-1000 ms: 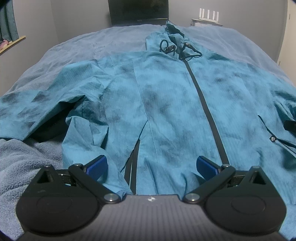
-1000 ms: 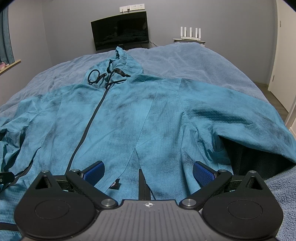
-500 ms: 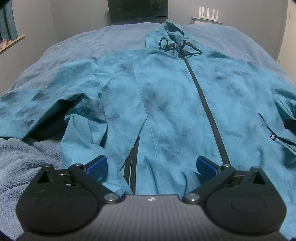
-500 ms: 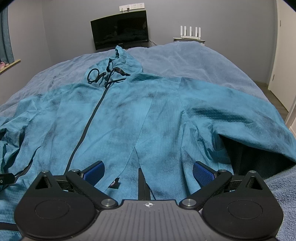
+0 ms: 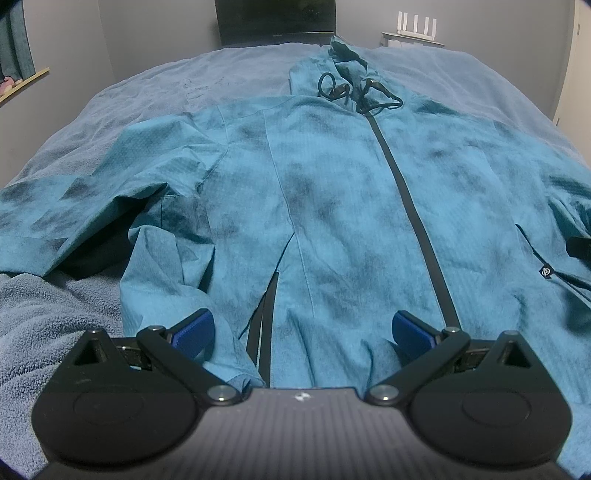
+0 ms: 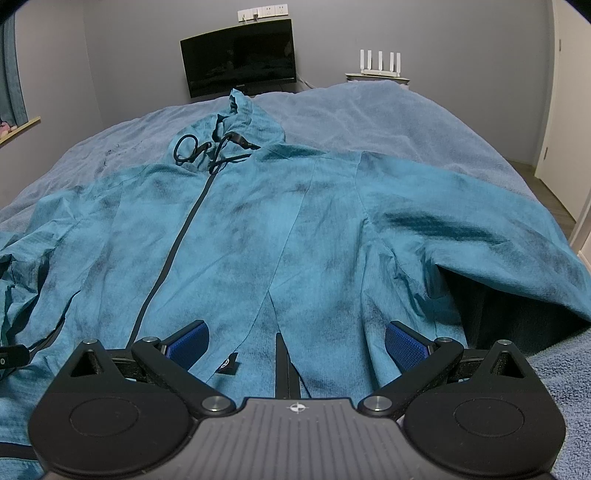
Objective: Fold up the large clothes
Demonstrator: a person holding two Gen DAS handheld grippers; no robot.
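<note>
Bed w/ grey-blue fleece blanket (image 5: 48,314) (image 6: 406,122) fills most of both views, running from bottom edge up to the far wall. Teal hooded jacket (image 5: 332,206) (image 6: 236,236) lies front-up on it, spread across centre of both frames, sleeves out to the left & right edges, hood (image 5: 347,55) (image 6: 240,118) toward the top of frame. Black zip (image 5: 410,206) (image 6: 177,240) is closed, running from collar down toward the hem; black drawcords (image 5: 354,92) (image 6: 207,147) lie looped at the neck. Small logo tag (image 5: 546,272) (image 6: 227,363) sits near the hem.

Dark monitor (image 6: 240,55) (image 5: 275,16) stands at top centre past the bed; white router (image 6: 380,62) (image 5: 417,27) w/ upright antennas is to its right.

Left gripper (image 5: 301,328), bottom of its view: blue pads spread wide, nothing between them, over jacket hem. Right gripper (image 6: 295,341), same: pads wide apart, holding nothing, over hem on the other side of the zip.
</note>
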